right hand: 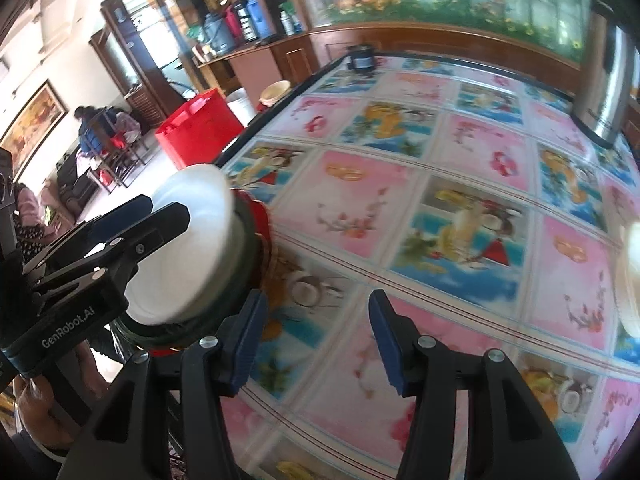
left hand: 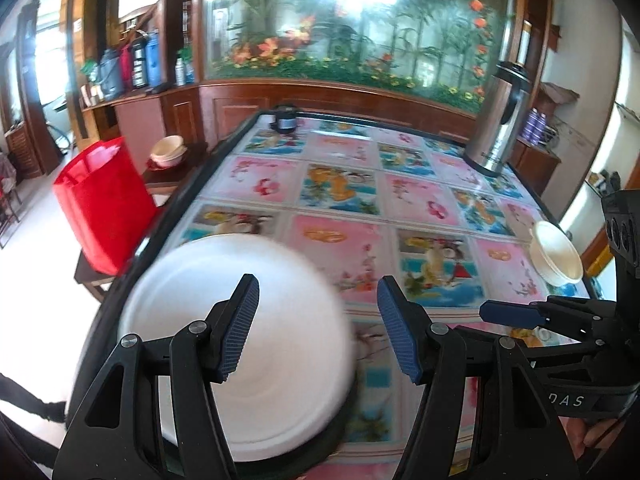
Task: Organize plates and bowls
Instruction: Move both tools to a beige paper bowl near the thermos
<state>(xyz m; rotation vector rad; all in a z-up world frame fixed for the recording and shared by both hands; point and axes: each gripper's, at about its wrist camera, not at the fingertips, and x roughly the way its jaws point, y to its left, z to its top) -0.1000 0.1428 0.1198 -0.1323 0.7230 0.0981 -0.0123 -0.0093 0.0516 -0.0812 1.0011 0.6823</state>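
From the left wrist view, the left gripper (left hand: 318, 326) has its jaws spread with nothing between them; a white plate (left hand: 236, 344) on a dark plate lies under and behind the left-hand jaw on the patterned table (left hand: 340, 184). A cream bowl (left hand: 556, 256), empty, sits well off to the right of the jaws. From the right wrist view, the right gripper (right hand: 318, 346) also stands apart, holding nothing, over bare tablecloth; the plate stack (right hand: 188, 256) sits left of its jaws.
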